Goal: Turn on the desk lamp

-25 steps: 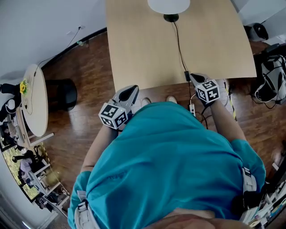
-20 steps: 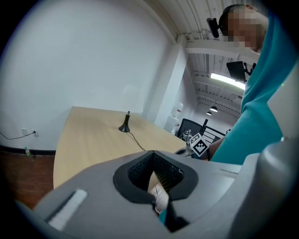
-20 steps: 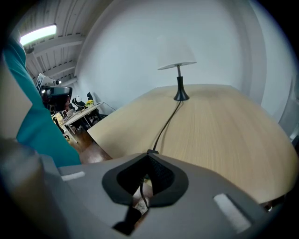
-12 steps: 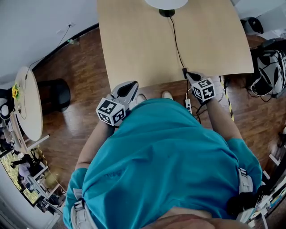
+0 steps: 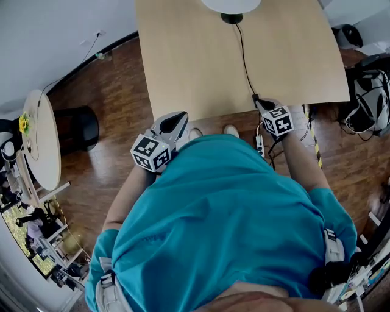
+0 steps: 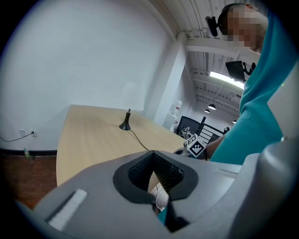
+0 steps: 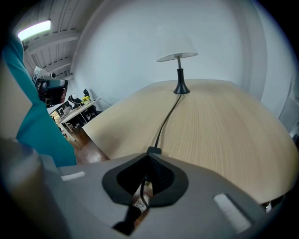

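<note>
Switch-reaching step: the desk lamp (image 7: 179, 70) stands far back on the bench (image 5: 183, 67), and down its cord (image 5: 245, 61) the right gripper (image 5: 261, 103), jaws pressed together, meets the inline switch (image 7: 154, 151), which probably needs pressing next, while the left gripper (image 5: 178, 119), closed and empty, idles.

Lamp (image 5: 230, 5) on counter's (image 5: 183, 61) far edge, cord (image 5: 245, 58) running to near edge, right tongs (image 5: 261, 102) there, left tongs (image 5: 177, 122) off edge further left.
</note>
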Demonstrator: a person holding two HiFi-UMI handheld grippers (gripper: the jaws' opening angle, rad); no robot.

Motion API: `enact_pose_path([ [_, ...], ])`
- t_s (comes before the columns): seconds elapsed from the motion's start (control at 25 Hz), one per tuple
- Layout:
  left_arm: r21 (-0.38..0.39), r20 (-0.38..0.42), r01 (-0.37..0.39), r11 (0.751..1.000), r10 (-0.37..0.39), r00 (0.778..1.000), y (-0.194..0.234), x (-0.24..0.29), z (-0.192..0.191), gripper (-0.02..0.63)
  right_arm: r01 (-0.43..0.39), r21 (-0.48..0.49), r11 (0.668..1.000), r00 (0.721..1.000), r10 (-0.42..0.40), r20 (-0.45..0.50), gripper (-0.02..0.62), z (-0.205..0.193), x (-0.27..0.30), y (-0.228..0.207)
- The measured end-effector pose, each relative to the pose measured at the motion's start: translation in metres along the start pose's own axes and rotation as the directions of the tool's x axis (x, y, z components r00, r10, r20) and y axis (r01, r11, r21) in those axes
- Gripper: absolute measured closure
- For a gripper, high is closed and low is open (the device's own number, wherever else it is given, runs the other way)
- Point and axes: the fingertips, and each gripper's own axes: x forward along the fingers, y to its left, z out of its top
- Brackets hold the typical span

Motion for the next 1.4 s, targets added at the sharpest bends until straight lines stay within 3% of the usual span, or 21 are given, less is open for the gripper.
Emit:
enact_pose_path([
  [0.72,0.016,0.010,-0.016,1.000,0.016,1.000,-0.007,0.000,-0.006,0.578,-0.014,-0.004,1.000,1.000,0.014,-0.008,0.594,-0.016,0.008,-0.002],
  [0.88,0.027,0.033,-0.036,0.999,0.035,0.999,-0.019,-0.008,-0.008,0.578,-0.042,-0.023,0.999,0.996,0.044,0.081,0.594,0.006,-0.012,0.012],
  [1.12,0.026,0.070,-0.078,0.997,0.076,0.995,-0.047,-0.020,-0.018,0.578,-0.171,-0.086,0.981,0.946,0.188,0.262,0.594,0.062,-0.066,0.063],
  [1.28,0.023,0.093,-0.106,0.994,0.104,0.990,-0.051,-0.045,-0.022,0.578,-0.278,-0.160,0.947,0.908,0.313,0.277,0.594,0.083,-0.077,0.122],
  [1.4,0.019,0.147,-0.140,0.990,0.136,0.980,-0.053,-0.078,-0.022,0.578,-0.310,-0.224,0.924,0.891,0.364,0.271,0.594,0.088,-0.084,0.164],
])
